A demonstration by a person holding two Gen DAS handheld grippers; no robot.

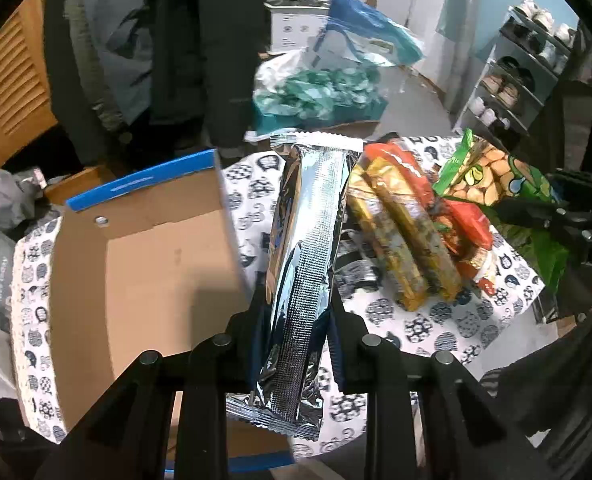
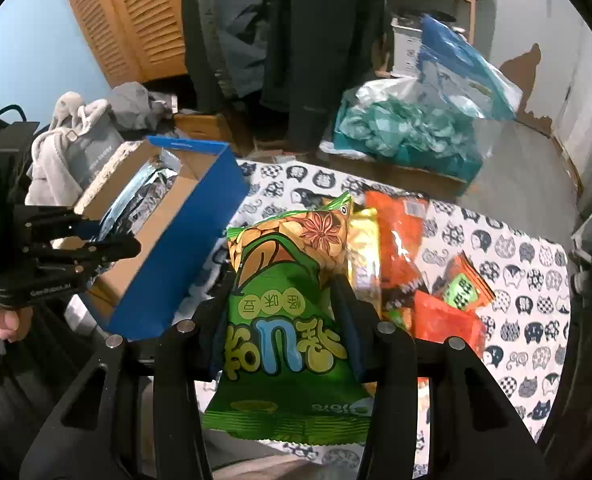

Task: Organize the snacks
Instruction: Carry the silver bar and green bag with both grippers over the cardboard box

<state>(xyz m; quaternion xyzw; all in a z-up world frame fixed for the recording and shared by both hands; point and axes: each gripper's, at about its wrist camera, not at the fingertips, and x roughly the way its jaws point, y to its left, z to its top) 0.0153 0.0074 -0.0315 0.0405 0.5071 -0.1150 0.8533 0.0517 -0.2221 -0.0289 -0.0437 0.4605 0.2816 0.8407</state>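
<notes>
Foil-wrapped silver packet [image 1: 302,264], long and narrow with crimped, serrated ends and an embossed grid texture, pinched between the two black fingers of the left gripper [image 1: 296,320] beside the open cardboard box [image 1: 144,264], above the cloth. Box of plain brown board inside, glossy blue outside, rectangular, standing on a tablecloth [image 2: 508,248] printed with dark cat heads on white. Right gripper [image 2: 284,300] clamped on a glossy green snack bag [image 2: 284,320], pillow-shaped, printed with beans and a star-anise motif, lifted over the cloth to the right of the box. Remaining snacks in a loose pile on the cloth: crinkled orange packets [image 2: 400,240] and gold-wrapped bars [image 1: 404,240], the latter long and shiny. Beyond the table, a translucent bag of teal material [image 2: 404,128].
</notes>
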